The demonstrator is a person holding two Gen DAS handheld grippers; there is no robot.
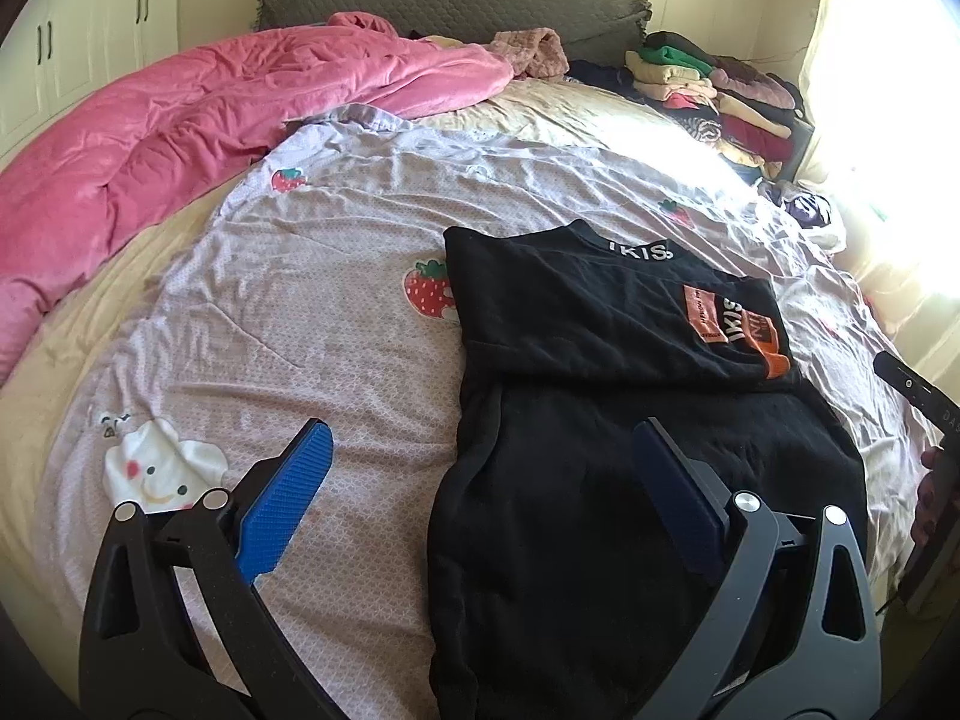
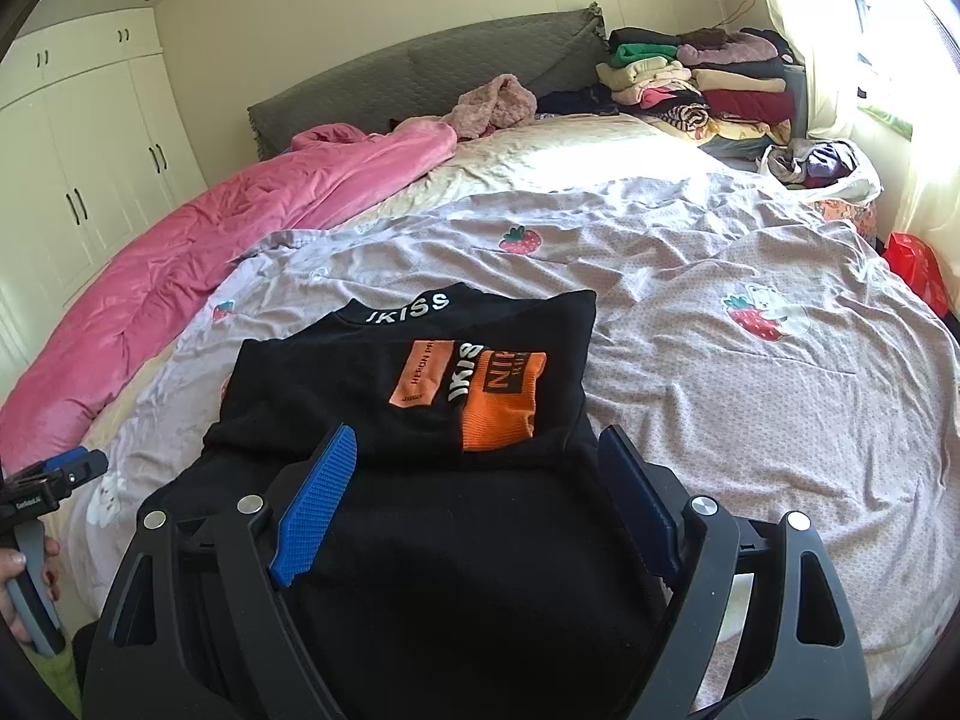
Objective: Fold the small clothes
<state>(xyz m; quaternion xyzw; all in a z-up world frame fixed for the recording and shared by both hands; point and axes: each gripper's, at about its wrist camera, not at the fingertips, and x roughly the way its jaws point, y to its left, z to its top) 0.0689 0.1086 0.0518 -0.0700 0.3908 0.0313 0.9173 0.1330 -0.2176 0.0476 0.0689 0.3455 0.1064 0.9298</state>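
Note:
A black sweatshirt (image 1: 600, 372) with white lettering and orange patches lies on the lilac strawberry sheet (image 1: 300, 312), its sleeves folded across the chest. It also shows in the right wrist view (image 2: 420, 480). My left gripper (image 1: 480, 462) is open and empty, hovering over the garment's near left edge. My right gripper (image 2: 480, 462) is open and empty, above the garment's lower half. The right gripper's body shows at the left view's right edge (image 1: 924, 402); the left gripper shows at the right view's left edge (image 2: 54, 474).
A pink quilt (image 1: 210, 120) is bunched along the bed's left side. A stack of folded clothes (image 1: 714, 84) sits at the far right by the grey headboard (image 1: 450, 0). A bag of clothes (image 2: 822, 168) and a red bag (image 2: 912, 264) lie at the right edge.

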